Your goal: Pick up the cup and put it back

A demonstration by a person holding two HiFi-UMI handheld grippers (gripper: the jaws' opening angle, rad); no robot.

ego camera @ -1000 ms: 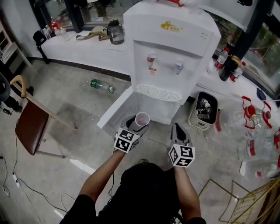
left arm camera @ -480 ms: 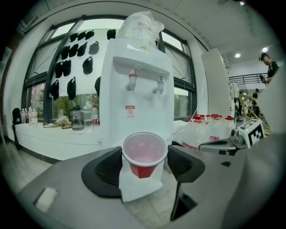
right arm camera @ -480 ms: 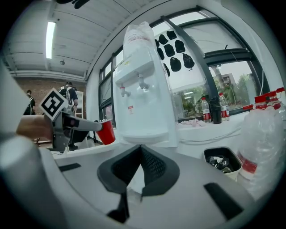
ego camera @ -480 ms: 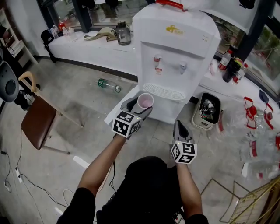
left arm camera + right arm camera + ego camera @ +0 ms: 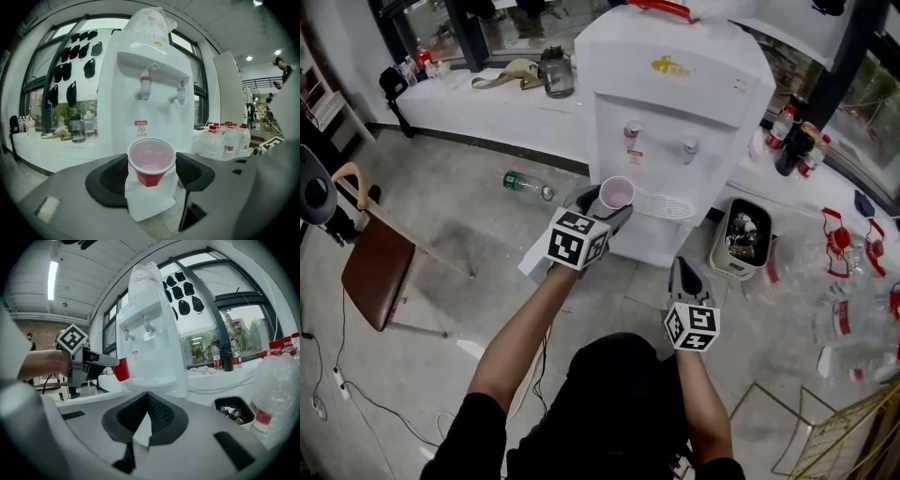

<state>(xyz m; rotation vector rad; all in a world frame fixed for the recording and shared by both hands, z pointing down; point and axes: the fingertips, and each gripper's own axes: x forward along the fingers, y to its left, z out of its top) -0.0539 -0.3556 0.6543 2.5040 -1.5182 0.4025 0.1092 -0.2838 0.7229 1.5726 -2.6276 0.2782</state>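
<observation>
A red cup (image 5: pixel 617 192) with a pale inside stands upright between the jaws of my left gripper (image 5: pixel 609 202), which is shut on it. I hold it in front of the white water dispenser (image 5: pixel 675 84), just left of the drip tray (image 5: pixel 664 203) and below the red tap (image 5: pixel 632 129). The left gripper view shows the cup (image 5: pixel 151 161) pinched at its sides, with the taps above it. My right gripper (image 5: pixel 685 277) hangs lower, to the right, shut and with nothing in it. Its own view shows the cup (image 5: pixel 122 370) off to the left.
A brown chair (image 5: pixel 370 272) stands at the left and a green-capped bottle (image 5: pixel 523 184) lies on the floor. A small bin (image 5: pixel 741 239) sits right of the dispenser. Several water bottles (image 5: pixel 862 300) crowd the far right. A white ledge (image 5: pixel 487 103) runs behind.
My left gripper has risen with the cup and moved closer to the dispenser, from near the floor panel up to drip-tray height. The right gripper has stayed put.
</observation>
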